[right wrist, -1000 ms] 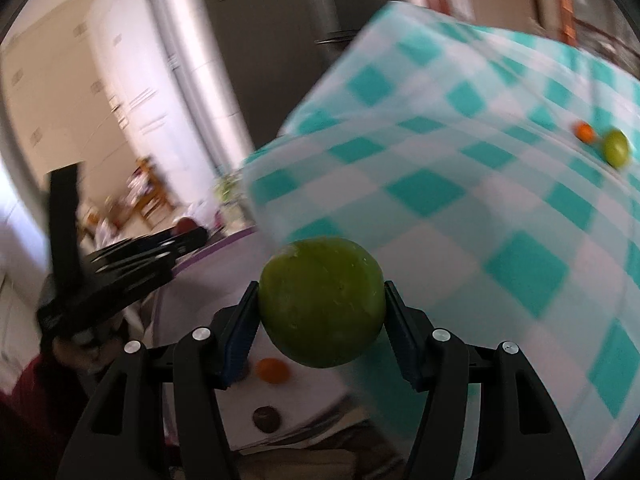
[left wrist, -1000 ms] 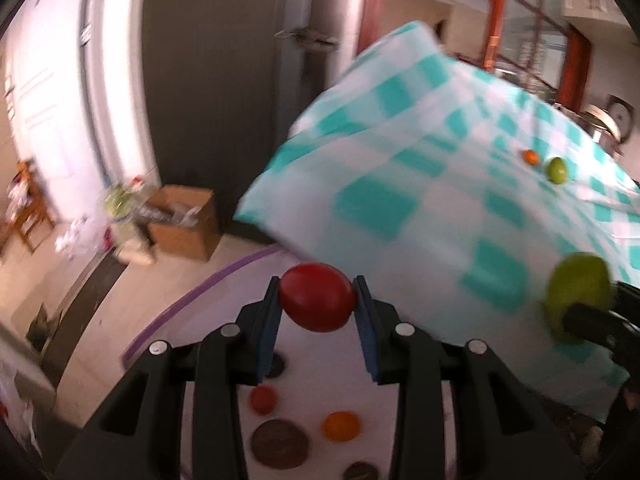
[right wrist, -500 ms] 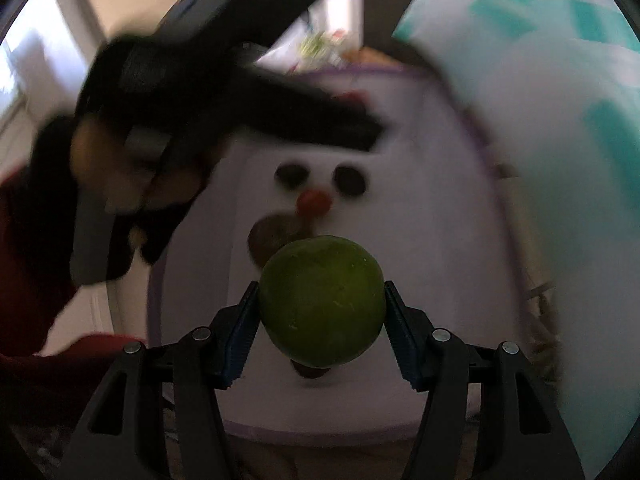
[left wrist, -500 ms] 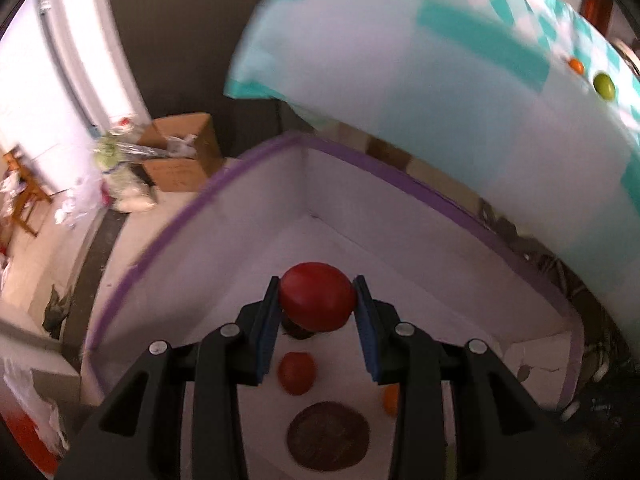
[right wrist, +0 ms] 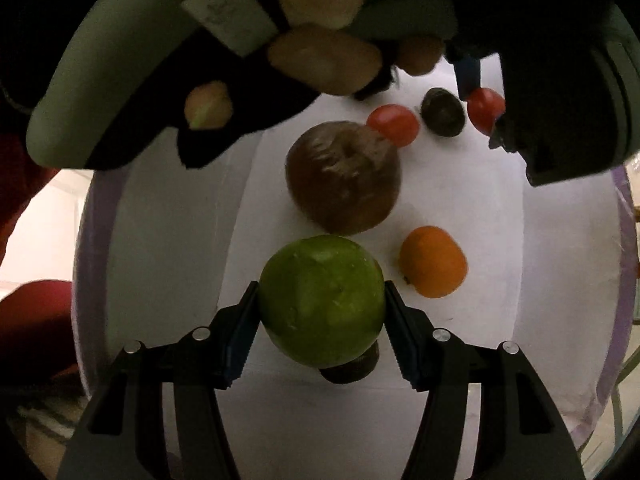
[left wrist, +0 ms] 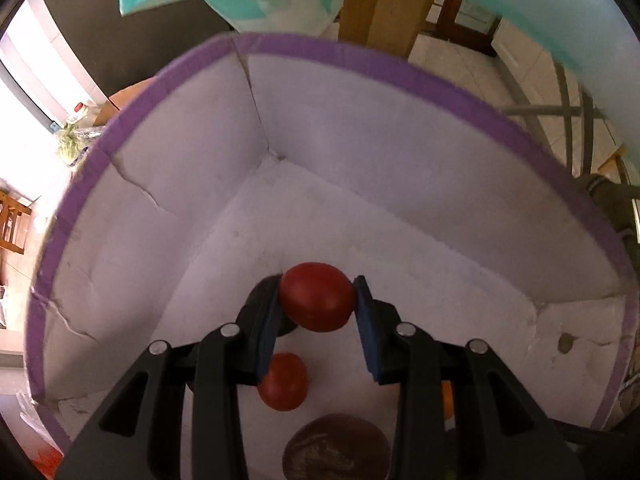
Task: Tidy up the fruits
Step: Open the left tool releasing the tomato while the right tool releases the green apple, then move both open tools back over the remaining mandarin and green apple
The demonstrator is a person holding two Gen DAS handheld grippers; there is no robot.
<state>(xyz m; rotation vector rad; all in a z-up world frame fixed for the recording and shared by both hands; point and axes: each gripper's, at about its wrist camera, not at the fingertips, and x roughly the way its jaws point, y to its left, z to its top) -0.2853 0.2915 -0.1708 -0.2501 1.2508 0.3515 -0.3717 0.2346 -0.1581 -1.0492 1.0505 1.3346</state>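
Lowered since 1 second ago, both, from above the checked table into the white box with the purple rim: now pointing steeply down at its floor, the cloth only a teal fringe at the top of the left view.

Seen from the left gripper: fingers clenched on a red tomato, held above the box floor near a far corner. Below it, on the floor, 1 more small red tomato, partly hidden by a finger. Nearest the lens, a wrinkled brown fruit. Behind the right finger, a sliver of orange fruit. Under the held tomato, a dark round fruit, mostly covered.

Seen from the right gripper: fingers grasping a green apple, hanging just above the white floor. Beneath it, a dark fruit peeking out. Just right, the orange fruit, lying apart from the apple. Beyond, the wrinkled brown fruit; touching its far edge, the small red tomato; next over, a dark round fruit. Farthest, the other gripper's tomato, with a hand wrapped around that gripper's handle at the top.
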